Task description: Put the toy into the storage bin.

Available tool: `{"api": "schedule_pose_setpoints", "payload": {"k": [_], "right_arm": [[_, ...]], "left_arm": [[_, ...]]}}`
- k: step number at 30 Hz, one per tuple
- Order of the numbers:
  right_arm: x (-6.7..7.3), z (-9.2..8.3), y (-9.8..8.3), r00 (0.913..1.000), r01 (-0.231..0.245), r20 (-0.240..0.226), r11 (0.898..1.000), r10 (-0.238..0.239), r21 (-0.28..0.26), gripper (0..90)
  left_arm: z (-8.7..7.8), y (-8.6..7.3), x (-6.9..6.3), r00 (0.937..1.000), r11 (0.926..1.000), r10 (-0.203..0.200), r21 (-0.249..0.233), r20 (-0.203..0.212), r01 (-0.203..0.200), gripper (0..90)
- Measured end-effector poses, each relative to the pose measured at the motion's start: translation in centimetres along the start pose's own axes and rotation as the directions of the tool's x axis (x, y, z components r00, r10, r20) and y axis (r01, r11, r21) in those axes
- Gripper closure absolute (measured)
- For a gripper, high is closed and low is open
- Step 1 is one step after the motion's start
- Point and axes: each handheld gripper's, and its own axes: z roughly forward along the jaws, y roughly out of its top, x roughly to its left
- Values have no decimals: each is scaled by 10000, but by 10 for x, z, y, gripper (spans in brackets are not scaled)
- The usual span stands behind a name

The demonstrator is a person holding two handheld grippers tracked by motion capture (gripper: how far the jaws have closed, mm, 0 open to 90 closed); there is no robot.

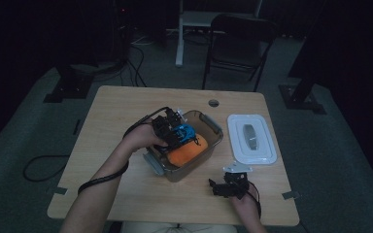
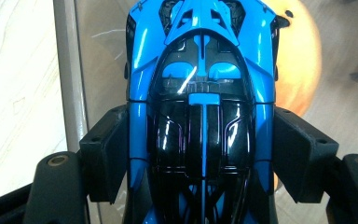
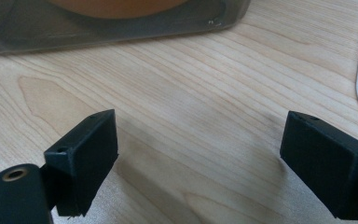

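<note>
Left gripper view: left gripper (image 2: 200, 154) clamps blue toy car (image 2: 200, 93) across its width, long axis running up frame, over clear container (image 1: 209, 127) at frame centre, orange ball (image 1: 187, 154) below. Right gripper (image 3: 200, 154) wide open, idle on table (image 3: 191, 93).

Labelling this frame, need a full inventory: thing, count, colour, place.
table: 1, light wood, centre
container: 1, clear grey-tinted, open, mid-table
toy car: 1, blue and black, over the container, between the left jaws
round orange thing: 1, inside container, under the car
lid: 1, white with grey centre, on table right of container
folding chair: 1, black, beyond table
left hand-held gripper: 1, black, closed on the car's sides
right hand-held gripper: 1, black, open, low over bare table
</note>
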Motion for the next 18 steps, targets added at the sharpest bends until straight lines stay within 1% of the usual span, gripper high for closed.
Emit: {"api": "schedule_pose_setpoints", "payload": {"k": [2,3,4,6,8,9,11,12,13,14,15,18], "right_arm": [[0,0,0,10000,-10,-1,10000,10,1,108],[0,0,0,10000,-7,-8,10000,7,16,108],[0,0,0,10000,15,-16,10000,-15,2,108],[0,0,0,10000,24,-11,10000,-24,15,108],[0,0,0,10000,5,-7,10000,-5,18,108],[0,0,0,10000,7,-19,10000,-7,22,108],[0,0,0,10000,17,0,10000,-17,25,108],[0,0,0,10000,22,12,10000,-22,11,108],[0,0,1,10000,29,23,10000,-29,3,108],[0,-1,1,10000,7,0,10000,-7,-20,108],[-1,-1,1,10000,-55,-33,10000,55,-60,108],[-2,-1,3,10000,-41,31,10000,41,-64,108]], "left_arm": [[1,-2,1,10000,10000,-65,-5,71,65,283],[1,-3,1,9998,10000,-47,-18,170,47,280],[0,-5,2,9991,9999,-102,-117,418,107,268],[-4,-6,2,9980,9993,-88,-346,621,109,187],[-10,-6,1,9995,9986,-114,-509,292,128,140],[-13,-6,1,9995,9979,-140,-631,281,158,137],[-17,-8,1,10000,9971,25,-761,10,-24,114],[-19,-10,1,9999,9959,72,-898,-109,-82,113],[-21,-12,3,9999,9947,80,-1020,-82,-88,113],[-24,-15,4,9999,9922,67,-1240,-81,-76,112],[-25,-17,6,9999,9908,35,-1352,-162,-56,113],[-30,-25,10,9996,9878,-89,-1554,-273,45,113]]}}
